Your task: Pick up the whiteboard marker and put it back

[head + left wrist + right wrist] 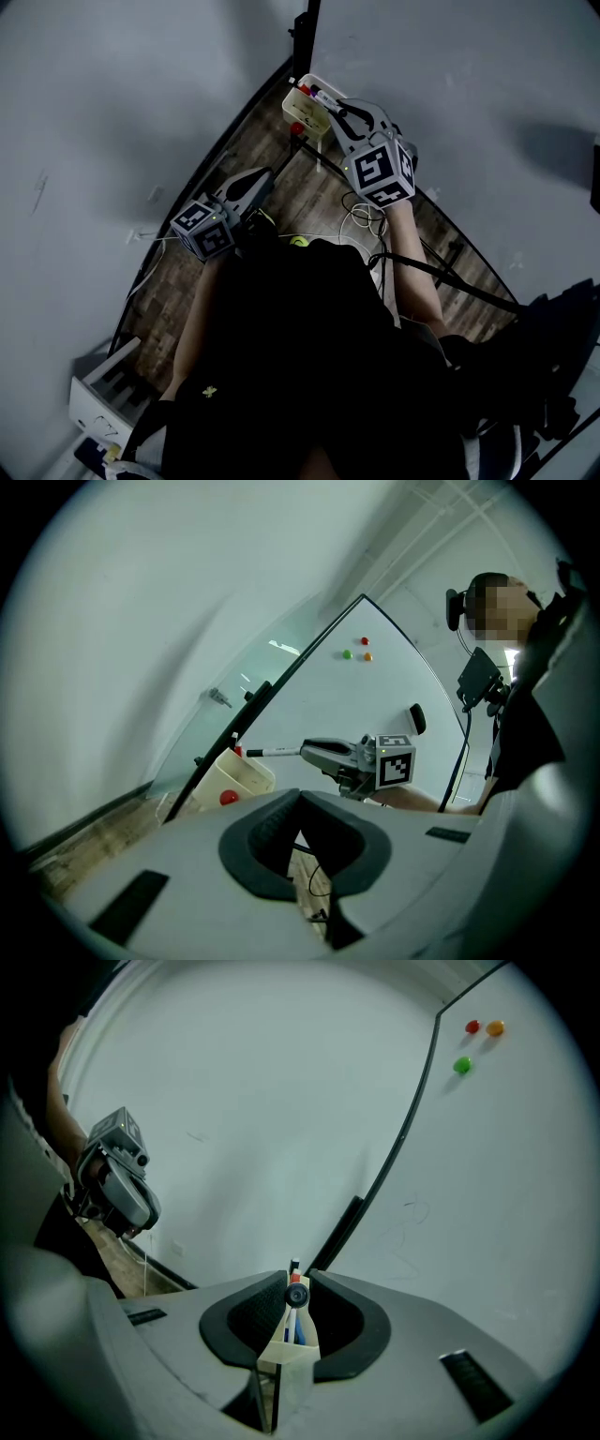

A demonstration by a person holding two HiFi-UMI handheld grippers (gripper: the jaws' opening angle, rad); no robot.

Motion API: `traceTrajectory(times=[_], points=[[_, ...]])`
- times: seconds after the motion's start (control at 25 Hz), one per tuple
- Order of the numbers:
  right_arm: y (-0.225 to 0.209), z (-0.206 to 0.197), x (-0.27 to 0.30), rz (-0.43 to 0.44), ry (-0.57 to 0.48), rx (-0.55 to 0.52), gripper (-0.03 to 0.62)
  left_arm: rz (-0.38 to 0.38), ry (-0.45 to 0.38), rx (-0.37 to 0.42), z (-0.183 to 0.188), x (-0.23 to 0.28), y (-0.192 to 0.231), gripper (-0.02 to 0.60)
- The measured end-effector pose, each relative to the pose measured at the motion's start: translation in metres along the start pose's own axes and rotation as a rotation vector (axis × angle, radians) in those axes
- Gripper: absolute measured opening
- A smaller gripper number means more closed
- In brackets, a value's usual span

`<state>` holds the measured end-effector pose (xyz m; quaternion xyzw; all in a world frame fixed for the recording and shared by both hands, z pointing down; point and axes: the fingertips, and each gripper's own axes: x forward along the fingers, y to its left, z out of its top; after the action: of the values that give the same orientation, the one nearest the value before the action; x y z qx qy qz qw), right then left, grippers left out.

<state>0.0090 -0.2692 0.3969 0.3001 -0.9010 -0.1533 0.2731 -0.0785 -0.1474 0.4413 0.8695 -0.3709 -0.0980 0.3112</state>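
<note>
My right gripper (pixel 330 105) is shut on the whiteboard marker (pixel 319 95), a white barrel with a dark cap. In the left gripper view the marker (pixel 272 752) sticks out level from the right gripper (pixel 305 752), its tip over the cream marker holder (pixel 234 778). The right gripper view shows the marker (pixel 296 1292) end-on between the jaws, directly above the holder (pixel 289 1354), which has other pens in it. My left gripper (pixel 261 180) hangs lower and to the left, jaws together with nothing between them (pixel 300 797).
The whiteboard (pixel 375 696) carries red, orange and green magnets (pixel 472 1027) and a black eraser (pixel 416 719). Its dark frame edge (pixel 412 1129) runs diagonally. Cables (pixel 361 217) lie on the wood floor, and a white unit (pixel 103 394) stands at the lower left.
</note>
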Motion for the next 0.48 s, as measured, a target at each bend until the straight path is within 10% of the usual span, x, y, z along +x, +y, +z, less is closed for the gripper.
traceTrajectory(times=[0.48], points=[[-0.002, -0.01, 0.022, 0.021, 0.012, 0.033, 0.086, 0.023, 0.019, -0.016, 0.005, -0.006, 0.014, 0.014]])
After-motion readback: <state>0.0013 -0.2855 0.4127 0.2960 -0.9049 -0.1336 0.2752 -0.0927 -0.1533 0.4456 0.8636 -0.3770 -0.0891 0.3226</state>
